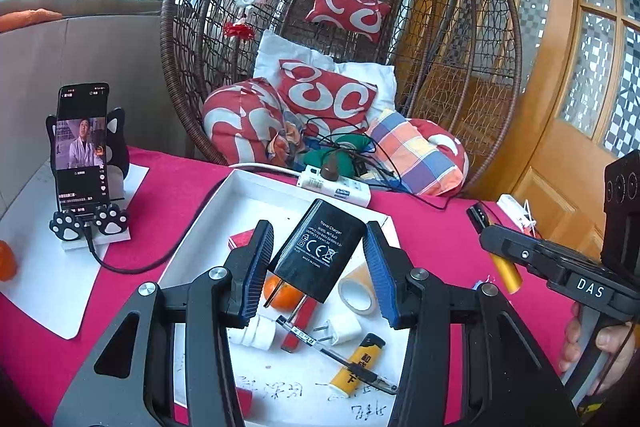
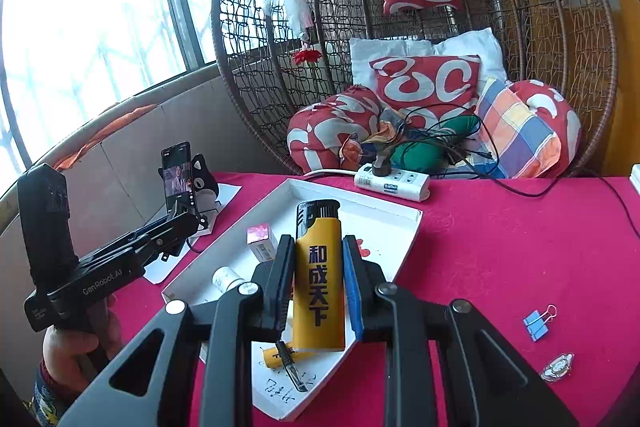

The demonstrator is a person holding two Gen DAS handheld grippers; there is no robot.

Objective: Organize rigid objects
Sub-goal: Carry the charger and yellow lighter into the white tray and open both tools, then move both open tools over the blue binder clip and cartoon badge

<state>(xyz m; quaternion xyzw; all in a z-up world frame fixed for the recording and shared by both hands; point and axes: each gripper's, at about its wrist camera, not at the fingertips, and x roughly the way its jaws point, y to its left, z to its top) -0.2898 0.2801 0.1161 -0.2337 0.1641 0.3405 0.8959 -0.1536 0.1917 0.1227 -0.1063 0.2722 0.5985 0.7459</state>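
Observation:
My left gripper [image 1: 318, 255] is shut on a black travel charger [image 1: 320, 251] and holds it above the white tray [image 1: 224, 203]. In the tray below lie an orange [image 1: 282, 293], a tape roll [image 1: 358, 289], a white plug [image 1: 344, 331], a pen [image 1: 340, 355], a yellow lighter [image 1: 358, 363] and a red box [image 1: 242, 239]. My right gripper [image 2: 318, 267] is shut on another yellow lighter [image 2: 319, 279], upright over the tray's near corner [image 2: 400, 259]. The right gripper's body also shows at the right in the left wrist view [image 1: 560, 267], holding that lighter [image 1: 506, 271].
A phone on a cat-paw stand [image 1: 82, 151] stands at the left on white paper. A power strip [image 1: 336, 187] with cables lies behind the tray. A blue binder clip [image 2: 538, 323] and a small badge [image 2: 558, 367] lie on the red cloth at right. A wicker chair [image 1: 340, 67] stands behind.

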